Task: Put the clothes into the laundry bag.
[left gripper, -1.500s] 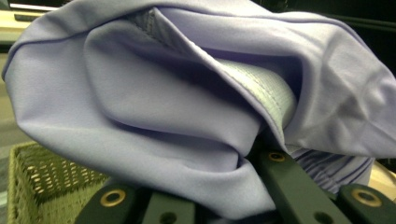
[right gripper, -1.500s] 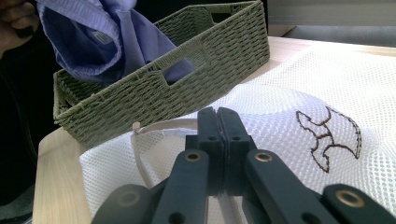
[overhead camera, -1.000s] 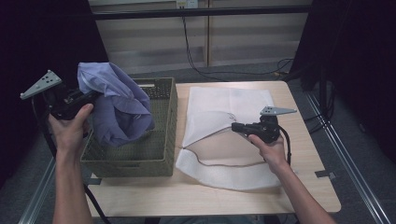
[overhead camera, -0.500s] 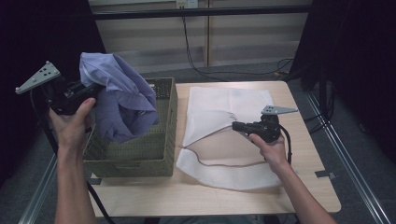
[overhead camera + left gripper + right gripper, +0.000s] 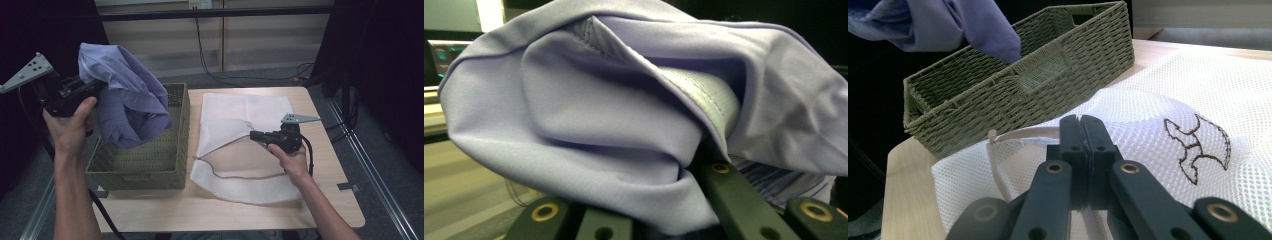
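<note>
Garment lifted clear of basket

Left gripper pinched the lilac garment above the woven basket, freeing it for bagging. Right gripper, fingers pressed together on the mesh laundry bag, held its mouth on the desk.

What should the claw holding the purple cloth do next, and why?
Probably carry it sideways toward the white mesh laundry bag: the left claw holds the purple fabric garment above the green woven basket, while the right claw pinches the bag's edge.
</note>
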